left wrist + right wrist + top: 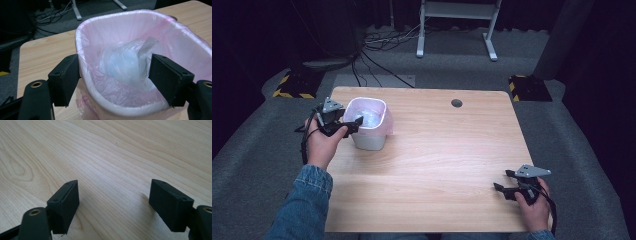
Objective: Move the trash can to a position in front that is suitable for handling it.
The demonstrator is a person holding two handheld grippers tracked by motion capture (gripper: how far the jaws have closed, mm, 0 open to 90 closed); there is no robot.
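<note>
At the left rear of the tabletop (437, 150) stands a small white bin (371, 141) lined with a pink bag (175, 42), and a crumpled clear plastic bag (125, 65) lies inside it. The left gripper (353, 125) is at the bin's near-left rim, jaws wide apart: one jaw sits outside the wall, the other reaches inside, next to the clear bag. They straddle the rim and liner without pinching either yet, as far as the left gripper view shows.

The bin looks light and stiff, so a firm squeeze on the rim should hold it, though it may tip or slide on the smooth wood if pulled sideways. The pink liner is thin, soft and slippery; it will likely stretch or slip off the rim if tugged by itself, so it is best gripped where it folds over the edge. The clear bag weighs almost nothing and will crush; a bunched fold is the best hold.

Well apart, at the near right corner, the right gripper (507, 182) hovers low over bare wood, jaws wide open and holding nothing.
</note>
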